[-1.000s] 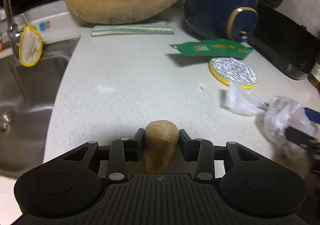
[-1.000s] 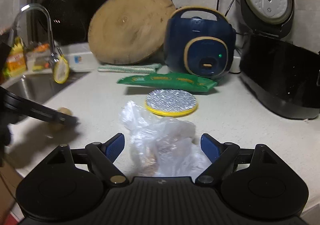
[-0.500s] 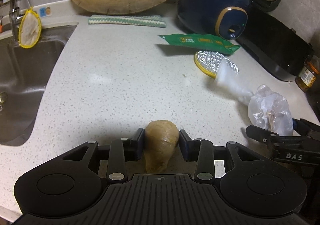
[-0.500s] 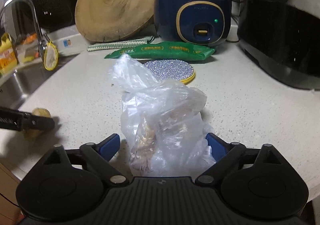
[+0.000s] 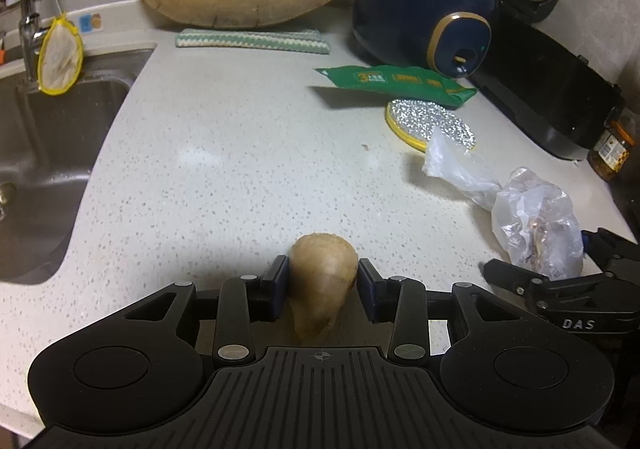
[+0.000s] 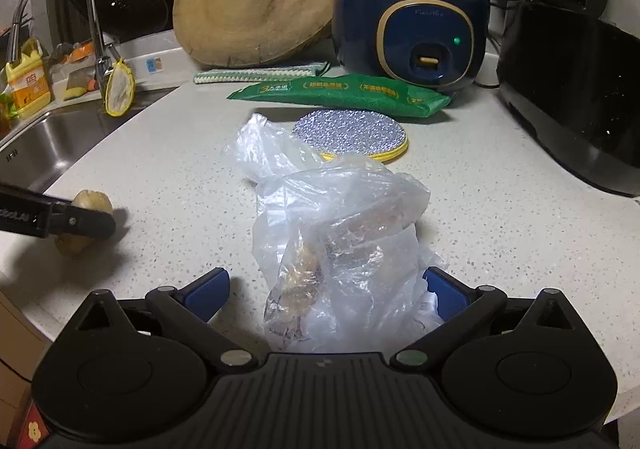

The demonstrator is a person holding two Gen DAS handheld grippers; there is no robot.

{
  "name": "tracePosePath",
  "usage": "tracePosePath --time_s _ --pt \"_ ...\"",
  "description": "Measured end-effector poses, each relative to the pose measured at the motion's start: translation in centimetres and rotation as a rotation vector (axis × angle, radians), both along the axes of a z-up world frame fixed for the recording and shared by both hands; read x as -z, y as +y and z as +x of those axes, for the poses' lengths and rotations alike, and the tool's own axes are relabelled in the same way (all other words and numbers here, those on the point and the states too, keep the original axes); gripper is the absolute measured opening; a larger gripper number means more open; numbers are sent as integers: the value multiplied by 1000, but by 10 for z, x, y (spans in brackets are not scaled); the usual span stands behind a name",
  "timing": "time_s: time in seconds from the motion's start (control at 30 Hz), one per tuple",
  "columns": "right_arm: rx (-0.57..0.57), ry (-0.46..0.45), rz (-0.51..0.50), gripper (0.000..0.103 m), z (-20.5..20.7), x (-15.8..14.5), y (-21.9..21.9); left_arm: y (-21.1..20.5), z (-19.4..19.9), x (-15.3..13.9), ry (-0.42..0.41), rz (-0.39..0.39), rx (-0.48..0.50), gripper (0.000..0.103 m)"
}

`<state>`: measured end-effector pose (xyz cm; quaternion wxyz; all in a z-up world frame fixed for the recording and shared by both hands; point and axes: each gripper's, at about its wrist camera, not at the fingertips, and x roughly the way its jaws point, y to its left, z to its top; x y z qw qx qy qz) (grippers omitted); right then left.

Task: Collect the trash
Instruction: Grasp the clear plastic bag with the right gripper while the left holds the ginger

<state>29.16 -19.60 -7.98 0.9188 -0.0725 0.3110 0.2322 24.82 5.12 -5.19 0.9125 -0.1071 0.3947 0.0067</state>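
Observation:
A tan, cone-shaped food scrap [image 5: 320, 261] sits clamped between the pads of my left gripper [image 5: 322, 283], just above the speckled white counter [image 5: 240, 169]. From the right wrist view the same scrap [image 6: 90, 201] shows at the far left with a black finger [image 6: 80, 223] across it. A crumpled clear plastic bag [image 6: 344, 217] with brownish waste inside stands on the counter between the blue pads of my right gripper [image 6: 326, 285]. Those jaws are opening; the left pad stands clear of the bag and the film hides part of the right pad. The left wrist view has the bag [image 5: 536, 217] at right.
Behind the bag lie a glittery yellow-rimmed disc [image 6: 350, 133] and a green packet [image 6: 340, 93]. A blue cooker [image 6: 412, 21], round wooden board [image 6: 256, 1], striped cloth [image 6: 260, 73] and black appliance [image 6: 572, 97] line the back. The sink [image 6: 36, 145] is at left; the counter edge is near.
The right gripper's jaws have spread wider around the bag, which now stands still on the counter. The left gripper has drawn back a little, the scrap still clamped in it.

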Motion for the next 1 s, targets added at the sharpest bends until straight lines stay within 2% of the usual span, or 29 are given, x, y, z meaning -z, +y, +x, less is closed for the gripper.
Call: tracePosePath --time_s 0.2,0.4,0.6,0.73,0.87,1.0 --pt "26 -47 -16 101 -7 2 0 -1 -11 0 1 27 31 40" --pt "66 -65 -22 101 -9 2 2 -2 -4 0 -2 29 29 40" --pt "81 -148 -17 99 -15 -17 -4 -6 -1 0 5 30 23 40" --pt "95 -100 -33 99 -4 -16 -5 -9 -6 1 -9 40 41 40" --pt "109 -59 0 99 0 -18 -6 -7 -8 2 -23 18 44 40" --pt "103 -130 -57 97 10 -32 12 -8 -7 2 -24 19 52 40"
